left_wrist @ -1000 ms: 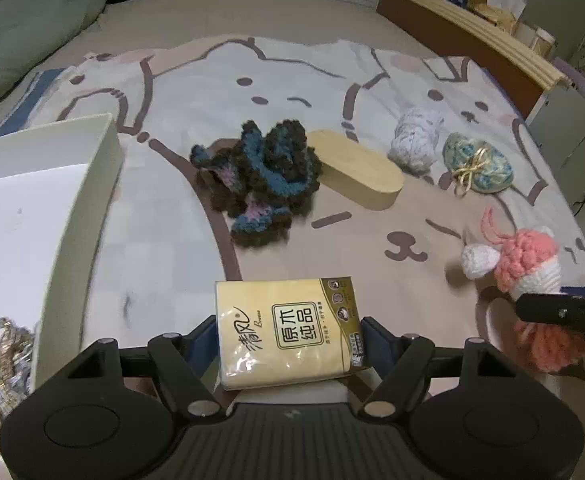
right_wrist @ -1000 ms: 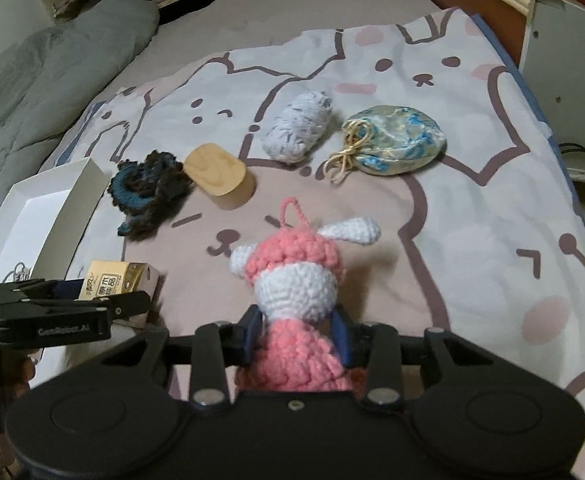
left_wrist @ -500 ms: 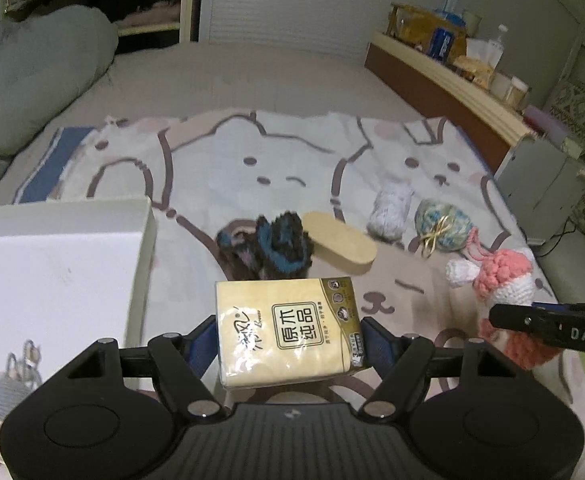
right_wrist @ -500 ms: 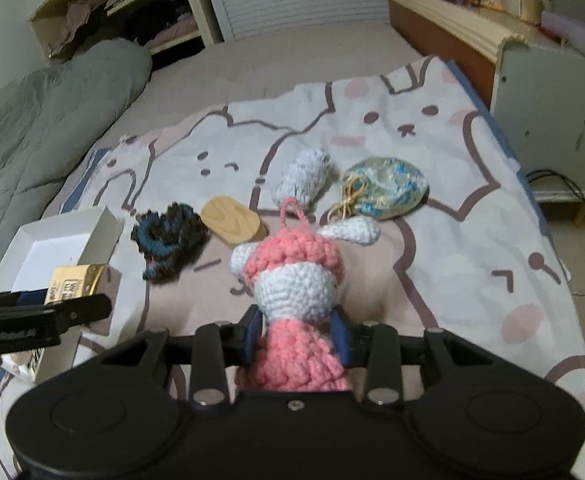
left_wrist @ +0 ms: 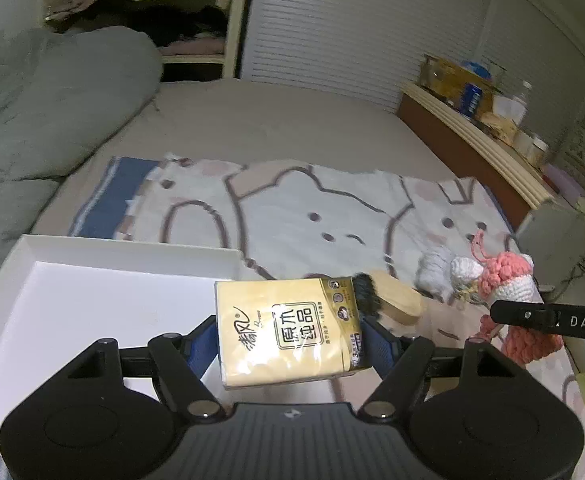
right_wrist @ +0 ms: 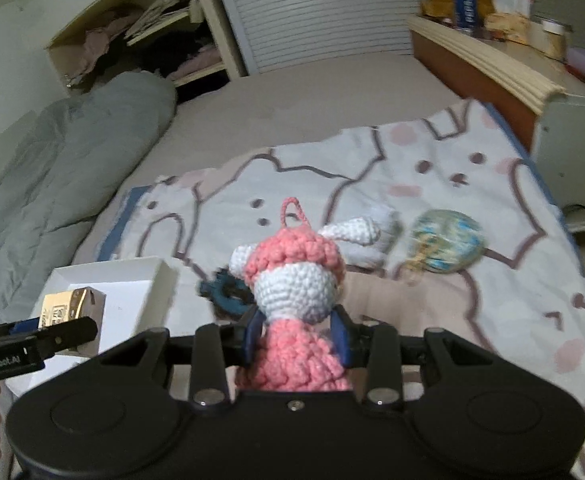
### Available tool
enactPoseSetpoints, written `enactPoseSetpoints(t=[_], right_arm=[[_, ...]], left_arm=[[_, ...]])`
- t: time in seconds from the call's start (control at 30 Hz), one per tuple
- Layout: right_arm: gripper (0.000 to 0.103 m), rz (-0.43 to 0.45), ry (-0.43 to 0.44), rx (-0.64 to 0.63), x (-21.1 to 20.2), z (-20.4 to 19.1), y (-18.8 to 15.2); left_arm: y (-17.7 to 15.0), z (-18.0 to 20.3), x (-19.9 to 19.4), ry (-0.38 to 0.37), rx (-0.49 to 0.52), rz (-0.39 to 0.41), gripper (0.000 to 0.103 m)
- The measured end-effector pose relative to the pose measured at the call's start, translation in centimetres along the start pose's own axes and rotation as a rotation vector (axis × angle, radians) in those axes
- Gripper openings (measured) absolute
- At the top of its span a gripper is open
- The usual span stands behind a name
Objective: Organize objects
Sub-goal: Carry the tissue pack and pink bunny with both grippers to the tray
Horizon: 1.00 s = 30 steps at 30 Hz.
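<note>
**Both grippers clamped on soft goods above the bed**

The left gripper (left_wrist: 288,336) gripped a tissue pack (left_wrist: 288,328) between its blue pads, pressing on the pack's two short sides; the right gripper (right_wrist: 298,336) was closed on the lower body of a crocheted doll (right_wrist: 296,300), its pads sunk into the yarn.

Beneath both lay a bed (left_wrist: 272,128) with a smooth beige sheet, and over it a flat printed blanket (left_wrist: 312,208) of cartoon animal faces outlined in brown. A shallow white tray (left_wrist: 72,300), rectangular with low straight walls, sat at the blanket's left edge, under and to the left of the left gripper.

The tissue pack was a soft yellow block in glossy plastic film with printed characters, held up off the surface, partly over the tray's right wall. The doll was knitted in chunky pink and white stitches, rounded, with a white ear and a thin pink loop on top, standing upright out of the right gripper.

On the blanket beyond lay a smooth oval wooden piece (left_wrist: 396,300), a round blue-and-cream fabric pouch (right_wrist: 444,246), and a dark fuzzy yarn bundle (right_wrist: 224,290), mostly hidden.
</note>
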State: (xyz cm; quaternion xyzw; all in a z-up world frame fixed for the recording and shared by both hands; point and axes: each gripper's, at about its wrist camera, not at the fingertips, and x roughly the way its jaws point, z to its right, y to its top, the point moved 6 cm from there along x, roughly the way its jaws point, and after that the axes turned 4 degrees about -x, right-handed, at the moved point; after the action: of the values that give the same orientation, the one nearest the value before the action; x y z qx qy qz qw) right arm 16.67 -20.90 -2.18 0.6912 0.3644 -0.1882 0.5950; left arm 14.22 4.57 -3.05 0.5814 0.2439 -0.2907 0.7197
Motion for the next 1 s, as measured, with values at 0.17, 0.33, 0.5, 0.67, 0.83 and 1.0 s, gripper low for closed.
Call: enactPoseSetpoints(t=[0.17, 0.33, 0.5, 0.67, 0.83, 1.0], right_arm=[[0.038, 0.013, 0.045, -0.016, 1.5, -3.8, 1.4], [0.038, 0.017, 0.106, -0.015, 3.5, -7.3, 2.7], [0.038, 0.007, 0.175, 0.006, 6.0, -10.9, 3.3], [0.038, -0.024, 0.230, -0.032, 9.0, -15.8, 2.8], [0.038, -0.065, 0.281, -0.041, 12.2, -19.9, 1.5], [0.038, -0.121, 0.339, -0.025, 15.4, -23.0, -0.4]], left_arm=[[1.7, -3.6, -0.8, 0.023, -0.032, 0.033, 0.075], [3.4, -7.4, -1.2, 0.050, -0.050, 0.061, 0.075], [4.1, -11.3, -1.2, 0.068, -0.070, 0.078, 0.075], [3.7, -15.3, -1.1, 0.105, -0.092, 0.073, 0.075], [2.9, -19.2, -0.5, 0.133, -0.124, 0.061, 0.075], [2.0, -22.2, 0.9, 0.154, -0.154, 0.041, 0.075]])
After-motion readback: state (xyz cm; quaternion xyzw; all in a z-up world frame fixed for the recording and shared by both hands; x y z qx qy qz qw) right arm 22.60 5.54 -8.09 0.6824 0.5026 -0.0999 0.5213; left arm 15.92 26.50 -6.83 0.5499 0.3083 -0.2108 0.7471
